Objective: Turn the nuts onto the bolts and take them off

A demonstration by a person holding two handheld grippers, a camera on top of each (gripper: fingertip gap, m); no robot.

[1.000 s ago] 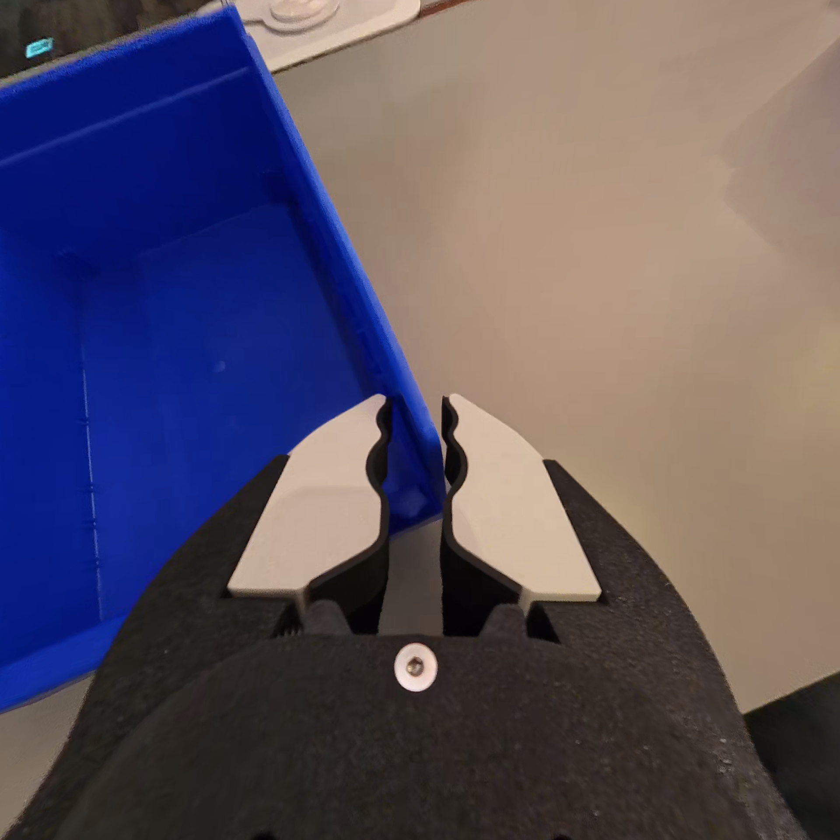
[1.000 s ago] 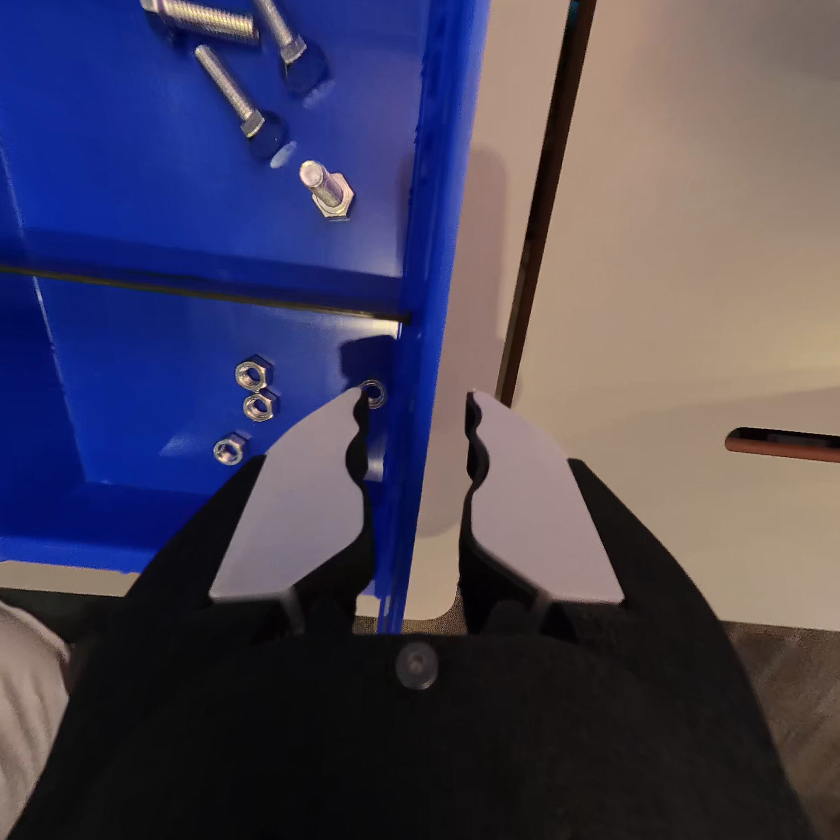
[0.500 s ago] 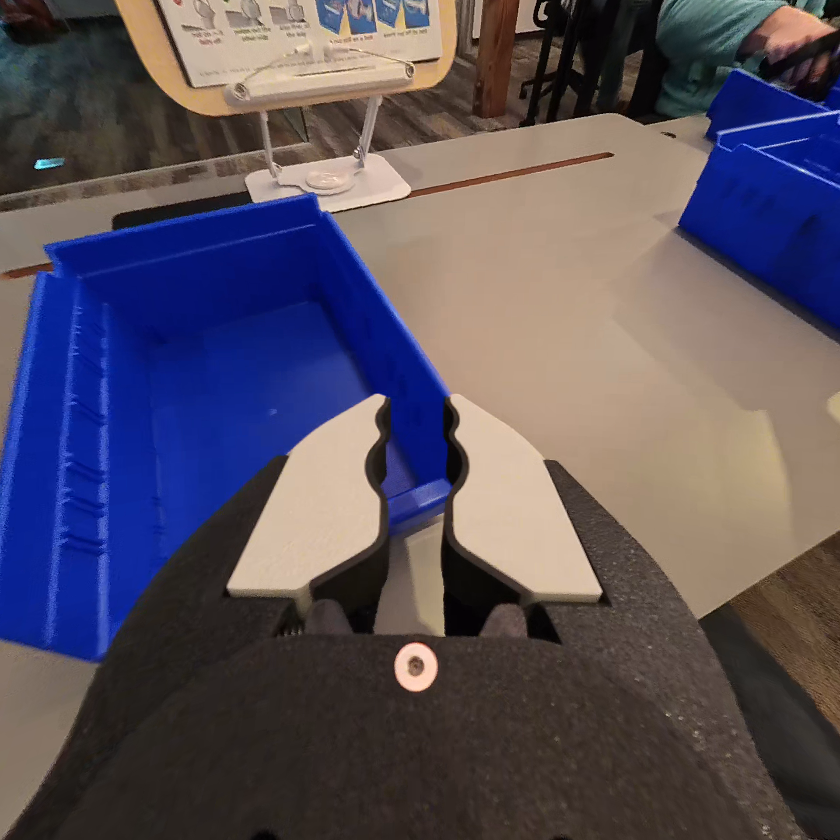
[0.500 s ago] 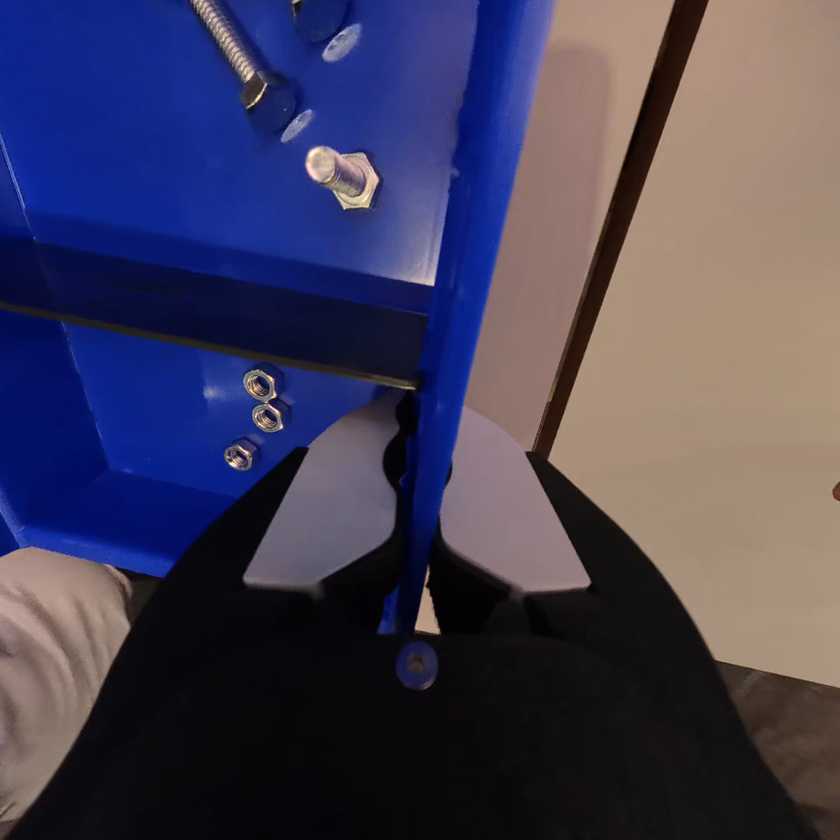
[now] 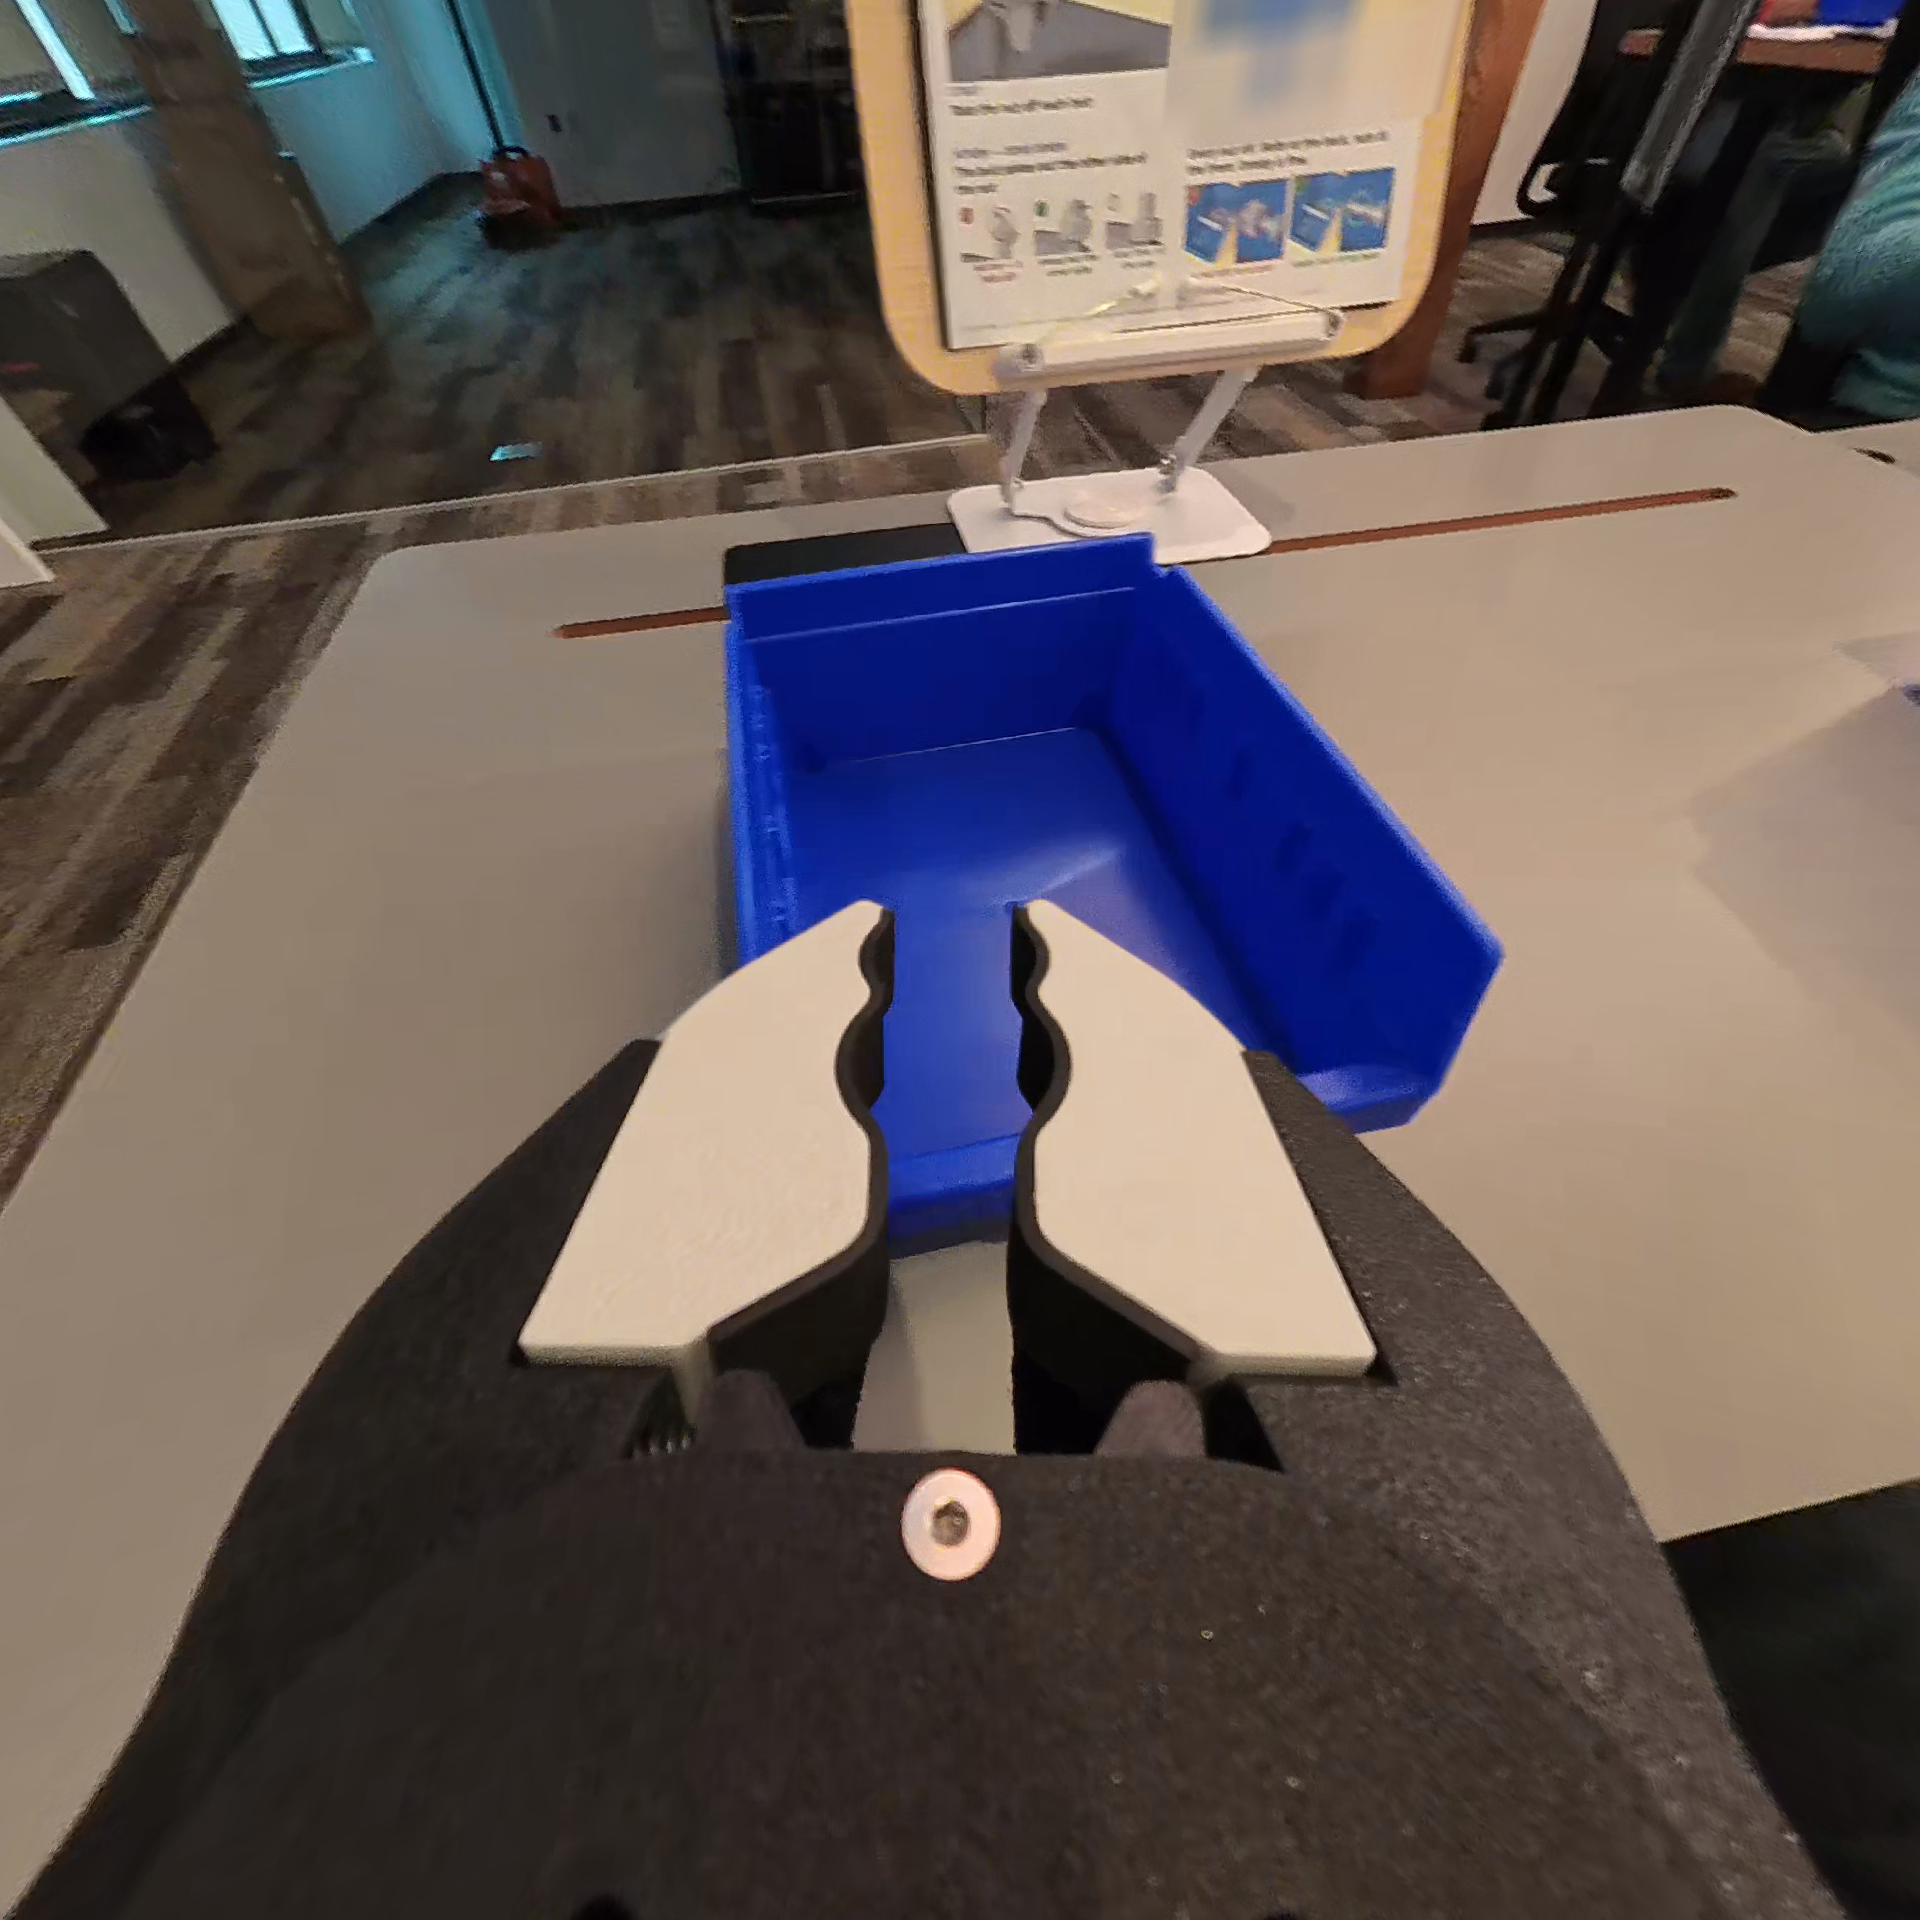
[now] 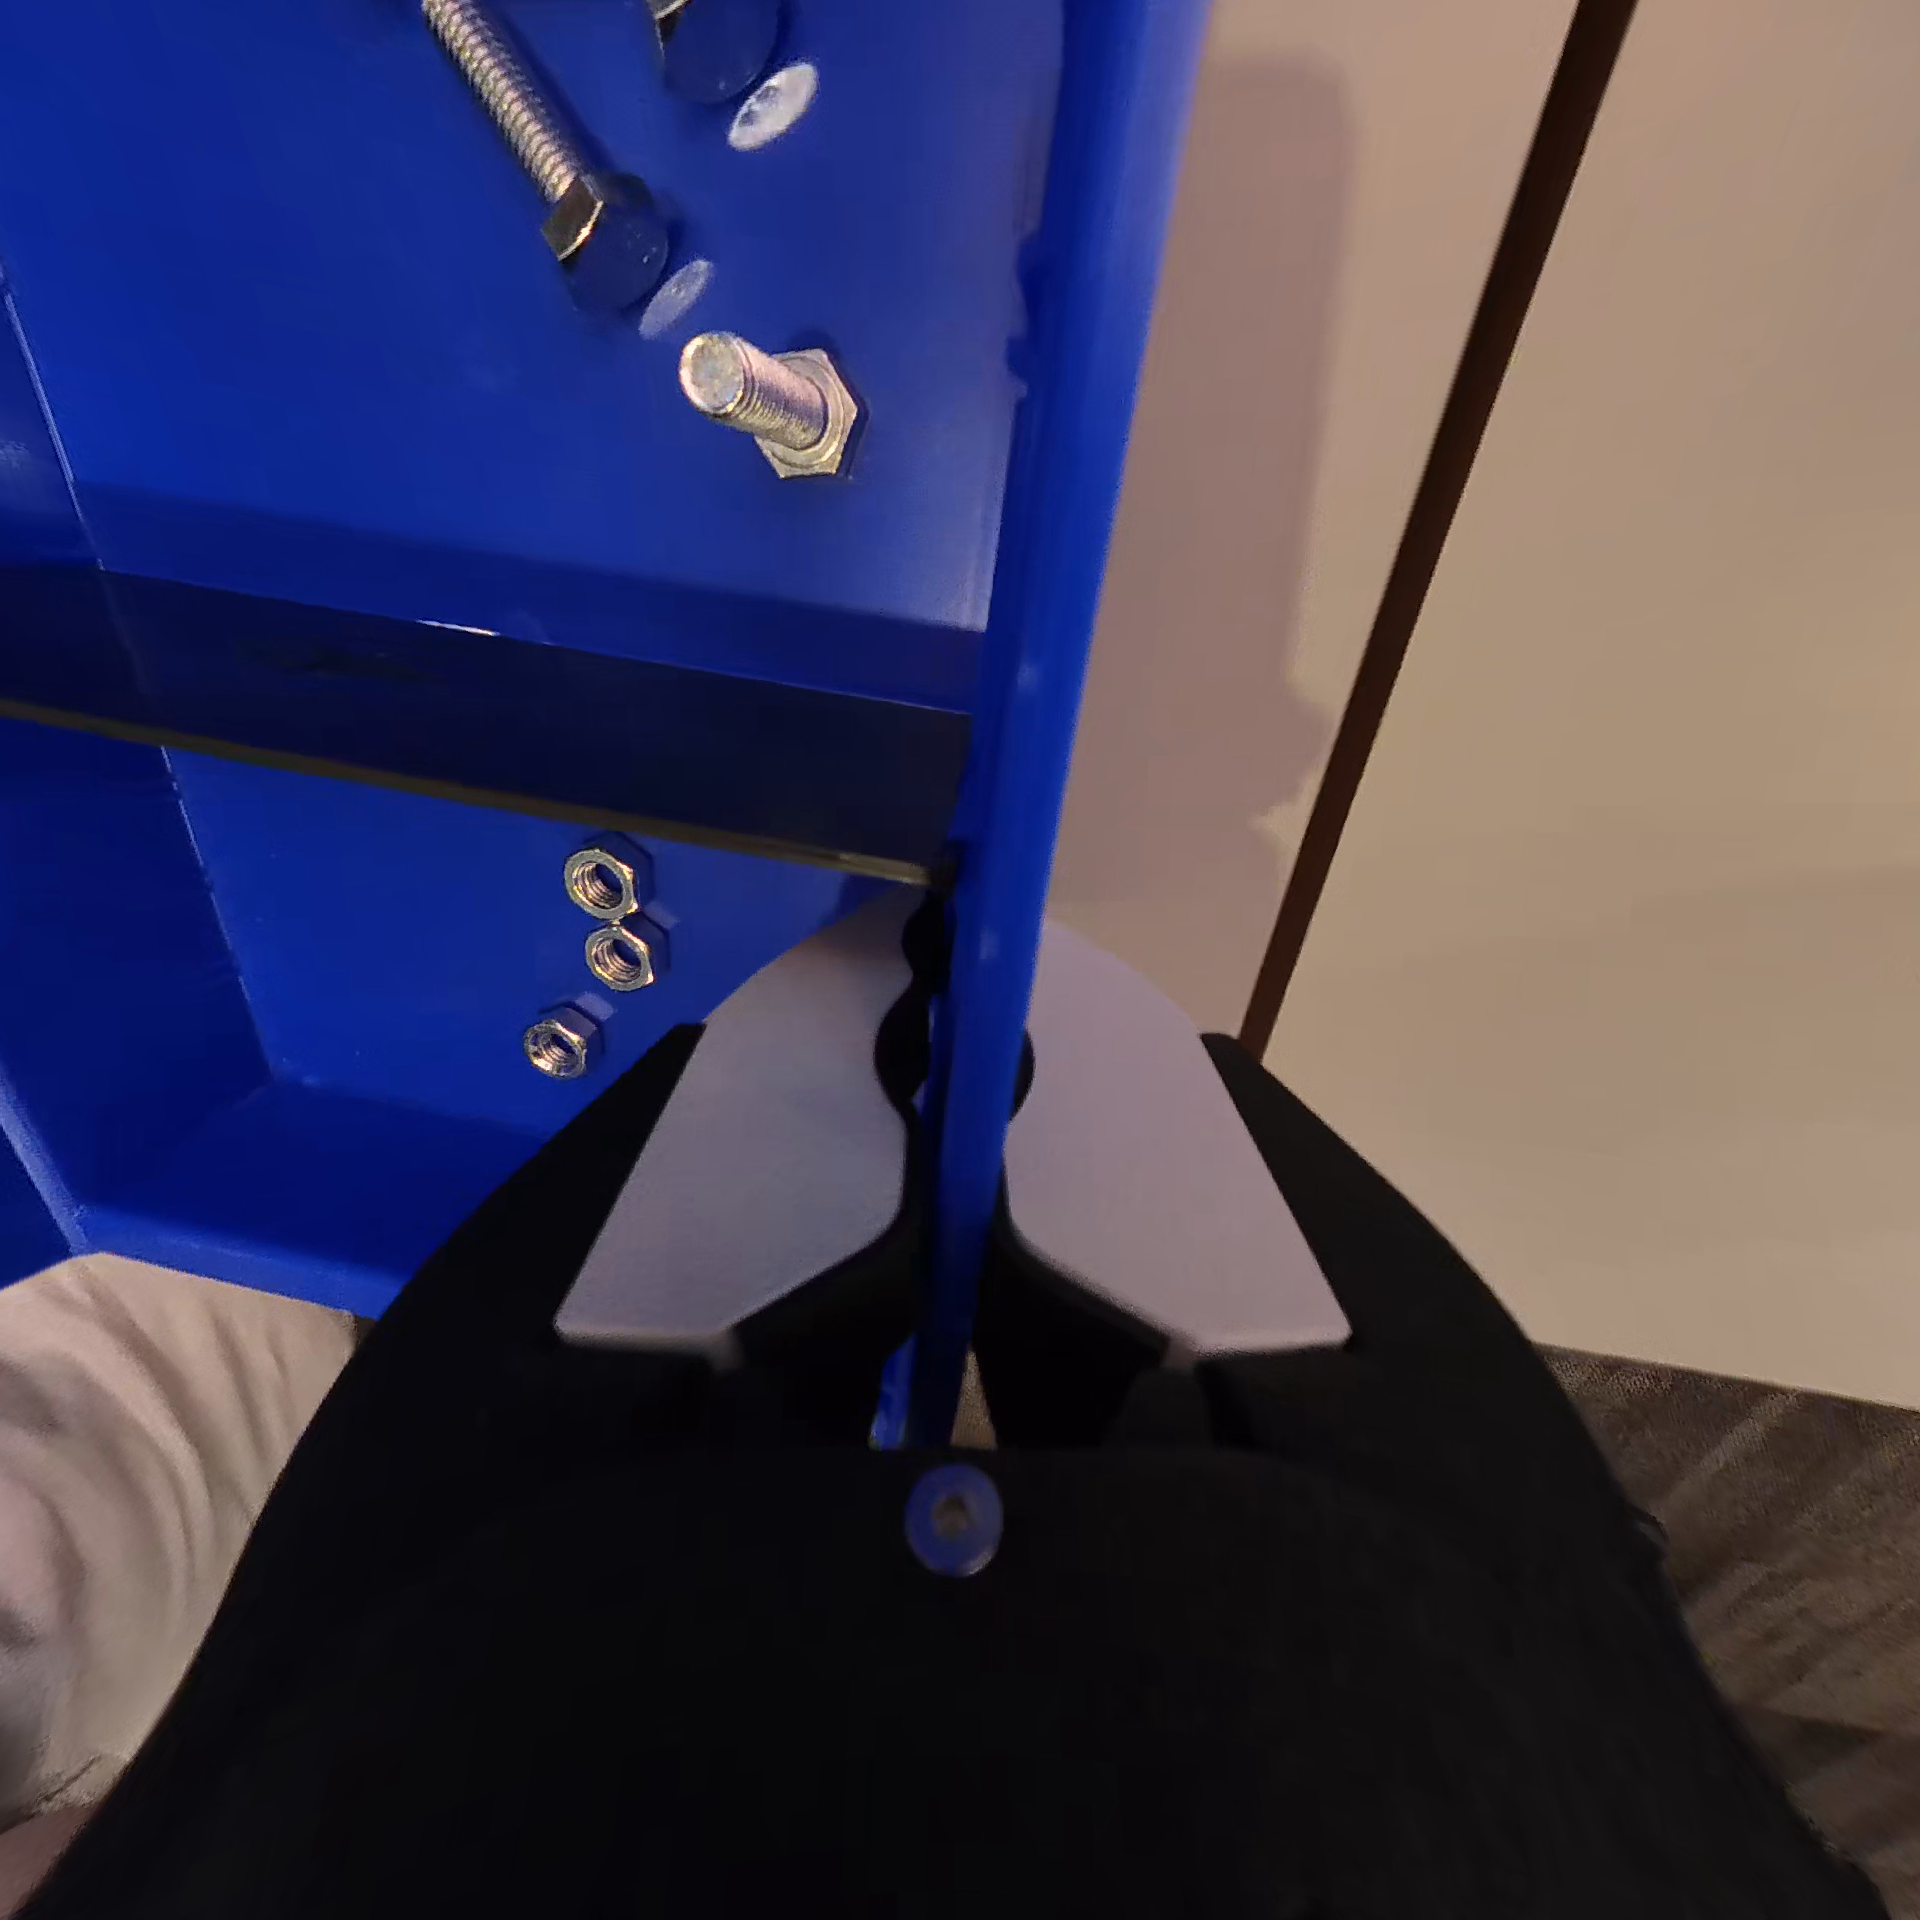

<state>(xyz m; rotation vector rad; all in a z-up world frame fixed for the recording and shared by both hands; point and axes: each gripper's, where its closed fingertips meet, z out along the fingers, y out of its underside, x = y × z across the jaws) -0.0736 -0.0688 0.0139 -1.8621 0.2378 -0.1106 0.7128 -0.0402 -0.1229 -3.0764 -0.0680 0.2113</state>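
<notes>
In the right wrist view my right gripper (image 6: pixel 977 925) is shut on the right side wall (image 6: pixel 1049 582) of a blue divided bin. The near compartment holds three loose steel nuts (image 6: pixel 618 956). Beyond the dark divider (image 6: pixel 499 717) a short bolt (image 6: pixel 774 405) stands on its head and a long bolt (image 6: pixel 520 125) lies beside it. In the left wrist view my left gripper (image 5: pixel 951 920) is open and empty. It hovers over the near end of a second blue bin (image 5: pixel 1299 821) with nothing in it.
The bins sit on a grey table (image 5: pixel 436 935) with a brown slot (image 5: pixel 1496 514) along its back. A clipboard stand with an instruction sheet (image 5: pixel 1164 177) stands behind the second bin. The table's right edge and floor (image 6: pixel 1766 1507) lie near my right gripper. My right fingertips sit around 80 centimetres from my left ones.
My right gripper closed on the bin's side wall and moved in closer. My left gripper rose and pulled back from the bin's corner, now centred over its near end.
</notes>
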